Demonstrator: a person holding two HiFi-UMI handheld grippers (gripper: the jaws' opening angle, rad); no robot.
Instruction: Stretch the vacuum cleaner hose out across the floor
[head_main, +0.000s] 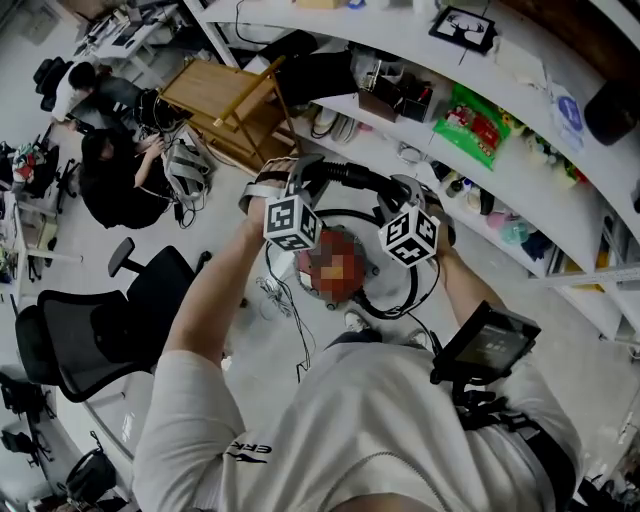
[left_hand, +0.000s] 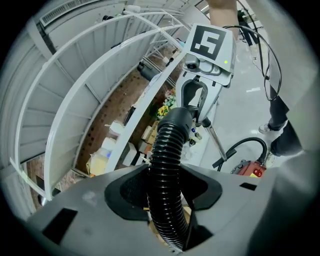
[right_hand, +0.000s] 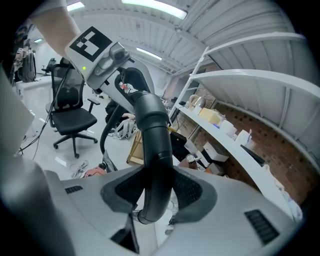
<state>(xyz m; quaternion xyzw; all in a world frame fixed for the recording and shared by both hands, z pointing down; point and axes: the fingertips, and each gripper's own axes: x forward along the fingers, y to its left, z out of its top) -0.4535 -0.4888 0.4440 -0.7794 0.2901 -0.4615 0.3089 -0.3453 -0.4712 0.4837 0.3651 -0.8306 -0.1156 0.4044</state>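
Vacuum hose (left_hand: 167, 150) is clenched in left gripper (left_hand: 167, 197) fingers, its smooth handle tube (right_hand: 150, 120) in right gripper (right_hand: 155, 192) fingers.

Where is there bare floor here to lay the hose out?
Bare floor lies between the office chair and the wooden stool, and along the shelving at right. It is crowded around the vacuum cleaner, with cables beside it.

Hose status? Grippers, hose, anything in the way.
Left gripper shut on hose; right gripper shut on its bent tube. Hose held up between both, not yet stretched across floor. Office chair, loose cables nearby.
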